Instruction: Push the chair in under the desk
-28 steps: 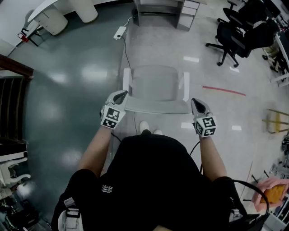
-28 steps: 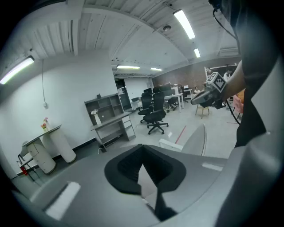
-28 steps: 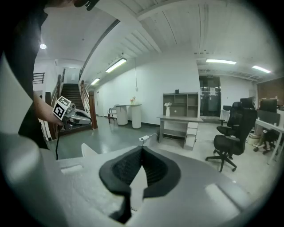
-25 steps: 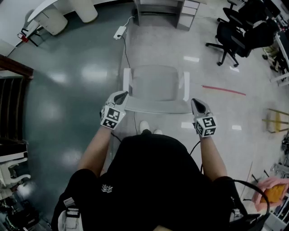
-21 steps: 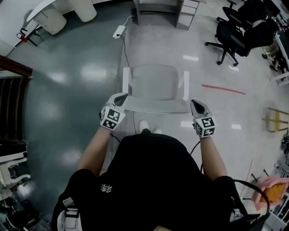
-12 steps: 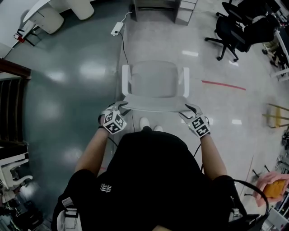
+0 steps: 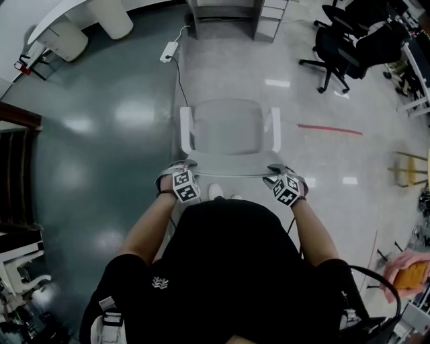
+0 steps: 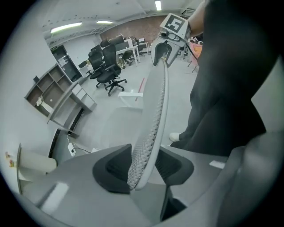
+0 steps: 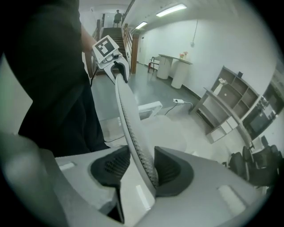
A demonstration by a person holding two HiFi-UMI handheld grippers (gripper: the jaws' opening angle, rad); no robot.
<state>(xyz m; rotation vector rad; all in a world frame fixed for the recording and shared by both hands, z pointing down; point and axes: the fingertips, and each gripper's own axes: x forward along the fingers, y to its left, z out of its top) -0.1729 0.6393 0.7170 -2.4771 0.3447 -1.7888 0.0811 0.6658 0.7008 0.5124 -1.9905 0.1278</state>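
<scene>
I stand right behind the white chair point(image 7: 227, 126), both hands down at the top edge of its mesh backrest point(image 8: 157, 106). My left gripper point(image 7: 177, 168) sits astride the backrest's left corner. Its fingers have just been opening and stand apart, with the rim running between the pads but not clamped. My right gripper point(image 7: 277, 172) does the same at the right corner: its fingers have just been opening and are spread, with the rim in the gap closer to one pad. Both grippers point steeply down. The chair stands on the glossy floor point(image 7: 101, 134), seat facing the grey desk point(image 7: 222, 12), well apart from it. A power strip point(image 7: 168, 51) lies near the desk, and black office chairs point(image 7: 336, 44) stand off to the right.
</scene>
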